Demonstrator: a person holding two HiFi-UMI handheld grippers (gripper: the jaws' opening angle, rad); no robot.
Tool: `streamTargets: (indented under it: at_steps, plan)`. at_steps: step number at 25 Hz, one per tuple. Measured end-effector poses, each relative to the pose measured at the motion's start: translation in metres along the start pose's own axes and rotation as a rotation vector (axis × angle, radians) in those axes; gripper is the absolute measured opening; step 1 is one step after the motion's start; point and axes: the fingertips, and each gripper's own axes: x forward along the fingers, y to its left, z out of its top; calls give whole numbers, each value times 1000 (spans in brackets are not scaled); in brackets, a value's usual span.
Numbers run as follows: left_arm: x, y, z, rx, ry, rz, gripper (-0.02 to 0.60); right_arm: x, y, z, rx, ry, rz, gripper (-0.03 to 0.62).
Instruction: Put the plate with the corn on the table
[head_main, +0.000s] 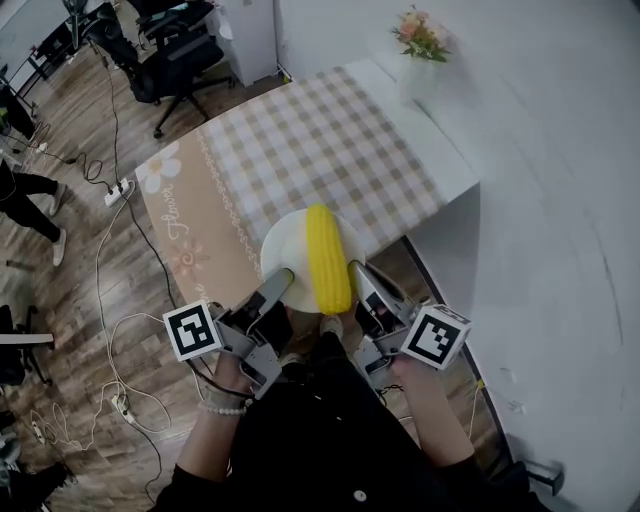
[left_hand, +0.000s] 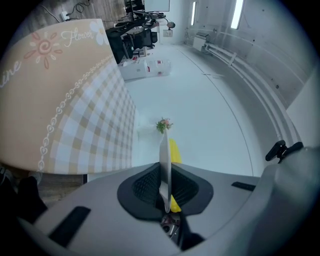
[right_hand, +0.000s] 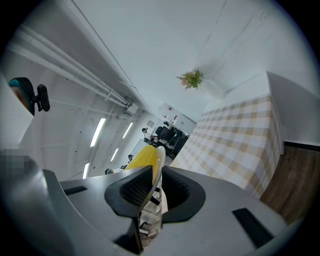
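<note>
A white plate carries a yellow corn cob and hangs in the air just off the near edge of the table with the checked cloth. My left gripper is shut on the plate's near left rim. My right gripper is shut on the near right rim. In the left gripper view the plate shows edge-on between the pads, with the corn behind it. In the right gripper view the plate's rim and the corn sit in the jaws.
A vase of flowers stands at the table's far right corner. A white wall runs along the right. Office chairs and loose cables are on the wooden floor at left. The person's feet are below the plate.
</note>
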Motion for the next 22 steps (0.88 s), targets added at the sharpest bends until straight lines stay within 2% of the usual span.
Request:
streamTargets:
  at_steps: [4,7,10,14,17,22]
  plan:
    - [65,-8,25,0,-50,21,35,26,-27,64,11,37,24,83]
    - [91,-31,65,-17,-77,18,35,60,-19,106,6,68,8,83]
    - [76,-31,76,-9,-88,7,35,75,-4,96,-3,76,39,83]
    - [59,-8,33,8,-112,-2,35,37,-25,64,-25,89,38,83]
    - [63,-7,16,7,-133,-3,35,23,-31,66,-35,108,46,83]
    - [73,-6,24,-3,-146,-16,35,33,-34,77,-38,119,77,83]
